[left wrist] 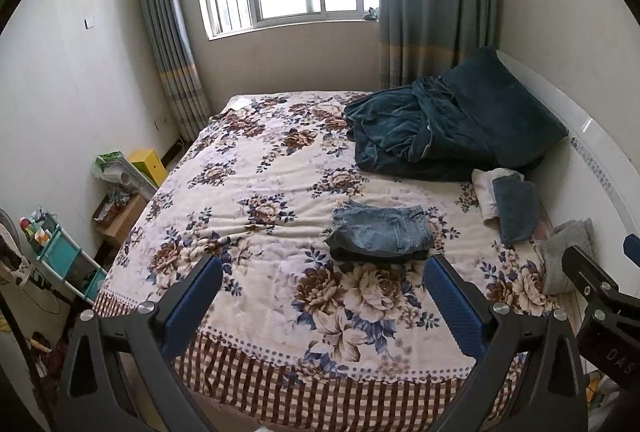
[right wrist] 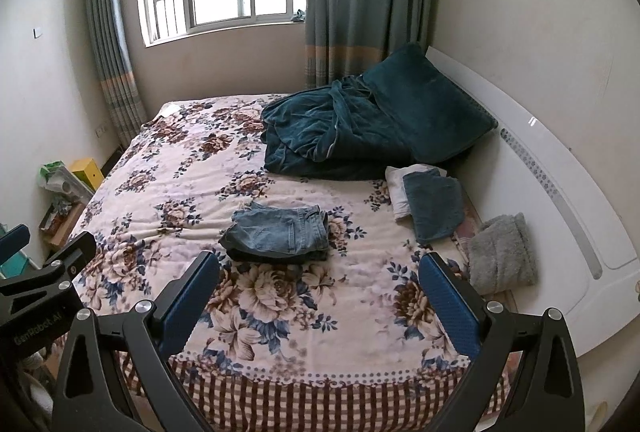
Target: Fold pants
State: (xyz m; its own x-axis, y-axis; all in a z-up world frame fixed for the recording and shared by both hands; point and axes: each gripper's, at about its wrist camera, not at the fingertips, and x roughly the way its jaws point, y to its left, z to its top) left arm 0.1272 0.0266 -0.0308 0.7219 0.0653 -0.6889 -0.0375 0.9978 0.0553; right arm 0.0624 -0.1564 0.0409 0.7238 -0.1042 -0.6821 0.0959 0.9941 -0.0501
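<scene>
A pair of blue denim pants (left wrist: 380, 232) lies folded into a compact stack on the floral bedspread (left wrist: 248, 200), near the middle of the bed. It also shows in the right wrist view (right wrist: 278, 234). My left gripper (left wrist: 322, 270) is open and empty, held above the bed's near edge, short of the pants. My right gripper (right wrist: 320, 268) is open and empty too, just this side of the pants. The right gripper's body shows at the right edge of the left wrist view (left wrist: 600, 296).
A dark teal blanket (right wrist: 336, 128) and pillow (right wrist: 428, 108) lie at the head of the bed. A folded teal cloth on a white towel (right wrist: 434, 206) and a grey towel (right wrist: 502, 254) lie by the white headboard (right wrist: 560, 192). Boxes and shelves (left wrist: 120, 200) stand left of the bed.
</scene>
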